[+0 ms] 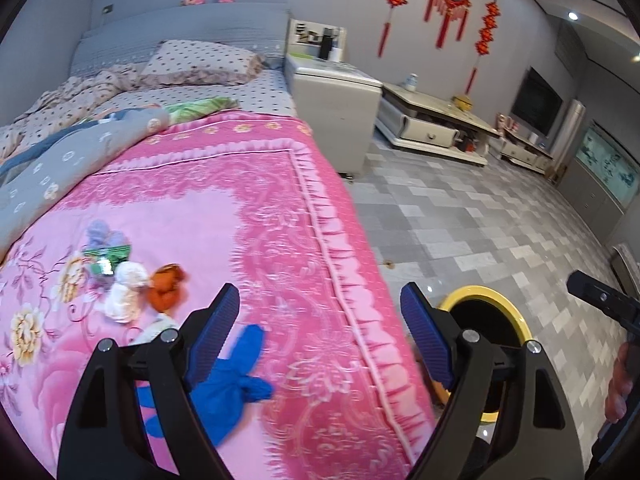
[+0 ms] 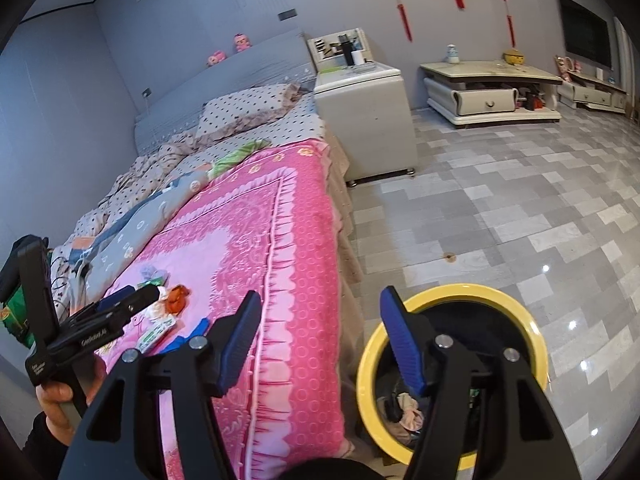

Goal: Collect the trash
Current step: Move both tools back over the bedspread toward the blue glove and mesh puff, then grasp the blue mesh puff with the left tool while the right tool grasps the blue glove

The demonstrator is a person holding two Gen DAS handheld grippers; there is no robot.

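Trash lies on the pink bedspread (image 1: 248, 216): a blue glove (image 1: 236, 380), an orange crumpled scrap (image 1: 166, 286), white tissue (image 1: 126, 292), a green wrapper (image 1: 106, 258) and a pale purple wad (image 1: 104, 232). My left gripper (image 1: 320, 332) is open and empty above the bed's edge, the glove just under its left finger. A yellow-rimmed bin (image 2: 452, 364) stands on the floor beside the bed and holds some trash (image 2: 404, 412). My right gripper (image 2: 320, 332) is open and empty above the gap between bed and bin. The orange scrap (image 2: 178, 298) also shows in the right wrist view.
A grey quilt (image 1: 60, 160) and dotted pillow (image 1: 200, 62) lie at the bed's far end. A white nightstand (image 1: 332, 112) stands beside the bed, a low TV cabinet (image 2: 492, 92) along the wall. The floor (image 2: 500, 216) is grey tile.
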